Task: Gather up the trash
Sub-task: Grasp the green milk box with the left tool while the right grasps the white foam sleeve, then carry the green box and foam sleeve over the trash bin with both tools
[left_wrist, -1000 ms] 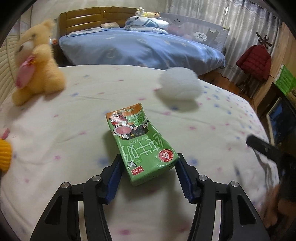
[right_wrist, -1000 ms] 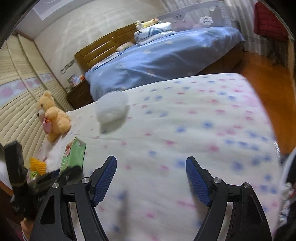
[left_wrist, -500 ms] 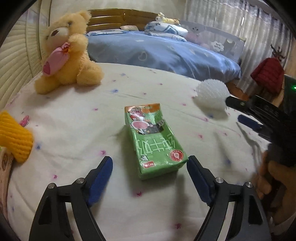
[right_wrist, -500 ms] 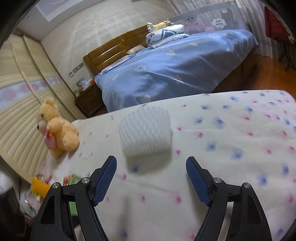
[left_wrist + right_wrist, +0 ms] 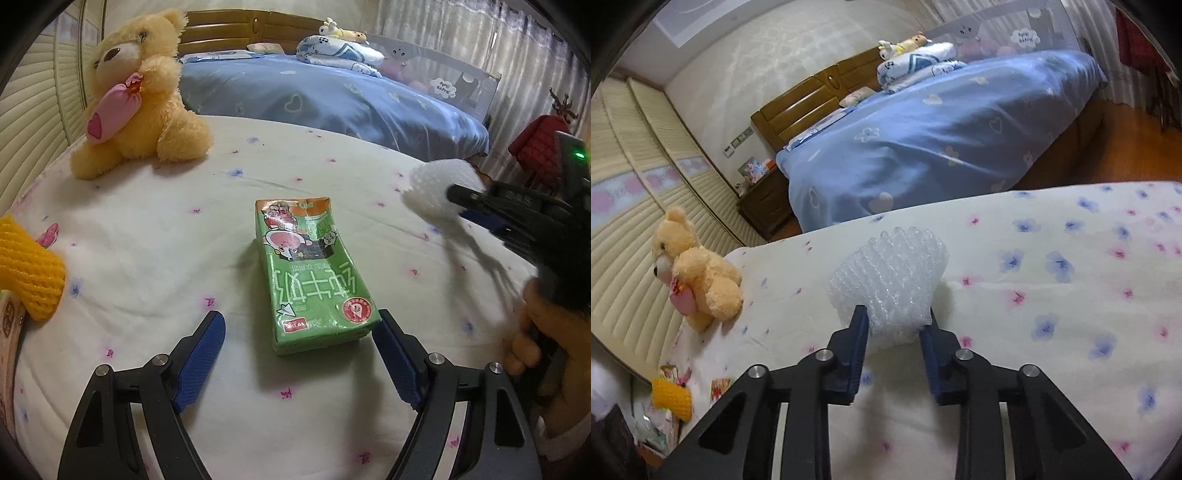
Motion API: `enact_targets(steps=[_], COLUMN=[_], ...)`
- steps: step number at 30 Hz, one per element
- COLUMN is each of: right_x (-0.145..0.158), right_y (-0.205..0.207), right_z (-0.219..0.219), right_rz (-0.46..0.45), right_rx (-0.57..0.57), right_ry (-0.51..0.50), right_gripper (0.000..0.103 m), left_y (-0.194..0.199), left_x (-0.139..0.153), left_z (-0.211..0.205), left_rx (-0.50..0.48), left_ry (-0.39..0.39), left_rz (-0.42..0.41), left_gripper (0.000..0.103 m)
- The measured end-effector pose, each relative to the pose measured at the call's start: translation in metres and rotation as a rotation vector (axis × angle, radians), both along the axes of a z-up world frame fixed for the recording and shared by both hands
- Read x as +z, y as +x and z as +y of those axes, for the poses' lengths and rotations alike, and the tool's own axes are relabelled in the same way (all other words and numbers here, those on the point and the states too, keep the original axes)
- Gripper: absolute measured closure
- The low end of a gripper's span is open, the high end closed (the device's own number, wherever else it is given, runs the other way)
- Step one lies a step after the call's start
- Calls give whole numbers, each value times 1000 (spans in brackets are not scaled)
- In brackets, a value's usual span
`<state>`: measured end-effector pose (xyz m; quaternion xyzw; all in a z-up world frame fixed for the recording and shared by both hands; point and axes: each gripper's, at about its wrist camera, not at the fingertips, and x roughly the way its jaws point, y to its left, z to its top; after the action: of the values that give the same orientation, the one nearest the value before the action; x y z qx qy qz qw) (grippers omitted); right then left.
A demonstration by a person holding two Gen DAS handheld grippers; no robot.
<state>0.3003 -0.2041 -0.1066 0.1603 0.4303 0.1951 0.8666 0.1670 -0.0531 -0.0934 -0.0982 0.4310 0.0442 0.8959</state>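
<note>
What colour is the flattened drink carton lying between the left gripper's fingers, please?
The flattened drink carton is mainly green with an orange top edge, shown best in the left wrist view.

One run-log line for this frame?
right claw: shut on white foam net | left claw: open, straddling green carton

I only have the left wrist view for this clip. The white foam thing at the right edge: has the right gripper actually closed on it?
Observer: Yes. The right gripper pinches the white foam net between both pads.
Operator: Any other trash I can't see?
Observer: Crumpled wrappers lie beyond the yellow foam net, off the bed's edge.
Operator: Anything beside the blue bed?
Observer: A wooden nightstand, by the headboard.
</note>
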Motion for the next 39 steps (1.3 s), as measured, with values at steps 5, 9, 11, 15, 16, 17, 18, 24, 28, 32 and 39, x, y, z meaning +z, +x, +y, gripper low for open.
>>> enact_targets(steps=[5,9,11,15,16,17,18,24,28,32,39], right_x=[10,20,24,33,34,35,37,43,43,43,50], right_y=[-39,-85,-109,-147,-152,-157,-163,-186,-200,-210,-227], right_z=[-15,-32,-41,-52,-55,-56,-59,-77,-91,-109,-137], right_rz=[-11,-35,-46,-80,-82,-83,-84,-95,-100,-86,-98], right_rx=[24,34,31,30,27,25,25,0,-36,-76,-127], right_ry=[-4,-15,-9,-33,-35,-36,-35,-56,-76,-74,-59], right_gripper=[77,77,77,77,77,77,77,77,77,77,77], left_y=[4,5,4,1,-2,-5,-9,-49,-72,-87,-102], left_x=[0,0,1,3,4,6,8,18,26,31,41], left_z=[-3,-9,-11,-10,-11,-13,-15,-47,-74,-92,-118], left_rx=[-5,-9,-8,-24,-31,-39,-48,-157,-238,-292,-348], left_ry=[19,51,60,36,31,30,22,-33,-38,-16,14], left_rz=[8,10,3,-15,-20,-27,-33,-58,-67,-71,-72], left_gripper=[32,51,54,54,54,54,54,54,54,54,54])
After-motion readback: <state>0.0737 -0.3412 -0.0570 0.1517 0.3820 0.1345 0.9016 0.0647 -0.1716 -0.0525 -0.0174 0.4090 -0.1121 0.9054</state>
